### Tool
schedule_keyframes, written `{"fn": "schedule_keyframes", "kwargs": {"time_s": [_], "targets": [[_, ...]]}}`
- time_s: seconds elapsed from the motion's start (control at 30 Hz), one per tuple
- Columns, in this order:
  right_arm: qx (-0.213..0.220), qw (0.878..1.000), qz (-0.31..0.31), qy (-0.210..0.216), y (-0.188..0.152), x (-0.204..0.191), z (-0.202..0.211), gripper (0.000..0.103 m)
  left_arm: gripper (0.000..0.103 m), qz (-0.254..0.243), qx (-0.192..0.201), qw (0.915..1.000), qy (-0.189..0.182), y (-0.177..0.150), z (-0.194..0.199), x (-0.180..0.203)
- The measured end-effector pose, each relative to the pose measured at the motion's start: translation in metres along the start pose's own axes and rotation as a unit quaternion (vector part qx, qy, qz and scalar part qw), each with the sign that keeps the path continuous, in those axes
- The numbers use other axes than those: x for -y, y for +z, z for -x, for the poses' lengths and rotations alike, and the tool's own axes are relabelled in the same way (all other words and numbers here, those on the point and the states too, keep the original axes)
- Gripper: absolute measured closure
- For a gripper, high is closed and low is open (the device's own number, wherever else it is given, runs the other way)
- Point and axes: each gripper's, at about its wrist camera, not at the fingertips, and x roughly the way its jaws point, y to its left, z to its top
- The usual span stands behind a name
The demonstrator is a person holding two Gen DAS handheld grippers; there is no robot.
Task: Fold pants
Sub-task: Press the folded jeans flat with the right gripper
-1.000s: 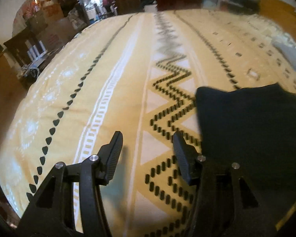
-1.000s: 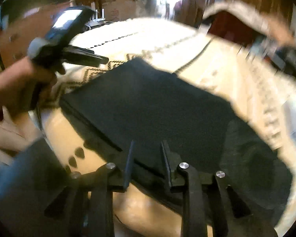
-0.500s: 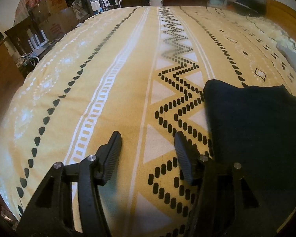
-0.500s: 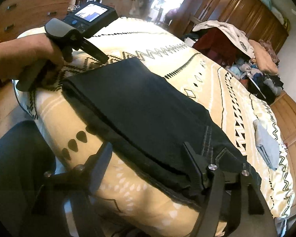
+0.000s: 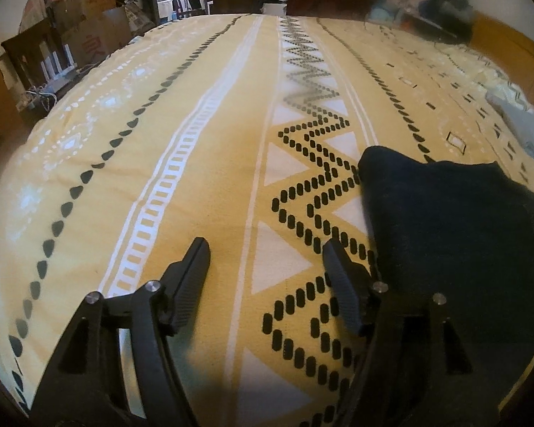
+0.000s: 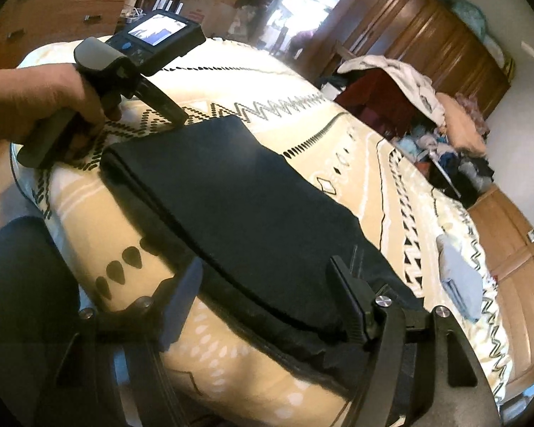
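Observation:
Dark folded pants (image 6: 252, 213) lie flat on the yellow patterned bedspread (image 6: 356, 163) near the bed's front edge. In the left wrist view the pants (image 5: 459, 235) lie at the right, beside my left gripper (image 5: 265, 249), which is open and empty just above the bedspread (image 5: 203, 149). My right gripper (image 6: 265, 270) is open and empty, its fingers spread on either side of the near edge of the pants, above it. The left gripper (image 6: 174, 115) also shows in the right wrist view, held in a hand at the pants' far left corner.
A folded light-blue cloth (image 6: 461, 274) lies on the bed at the right, also seen in the left wrist view (image 5: 523, 128). Wooden wardrobes (image 6: 409, 32), a pile of clothes (image 6: 455, 124), a dresser (image 6: 64, 3) and boxes (image 5: 92, 25) surround the bed.
My right gripper opened wide and drew back from the pants' near edge. My left gripper stayed open and shifted slightly back and left of the pants.

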Motion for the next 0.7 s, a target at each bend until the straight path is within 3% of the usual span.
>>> {"fn": "schedule_keyframes", "kwargs": {"time_s": [0.43, 0.7], "targets": [[0.003, 0.998, 0.067, 0.004, -0.01, -0.045, -0.007, 0.03, 0.026, 0.001, 0.001, 0.9996, -0.029, -0.001, -0.002, 0.0], [0.038, 0.989, 0.14, -0.016, -0.004, -0.073, -0.025, 0.031, 0.034, -0.045, -0.009, 0.995, -0.089, 0.007, 0.002, 0.012]]}}
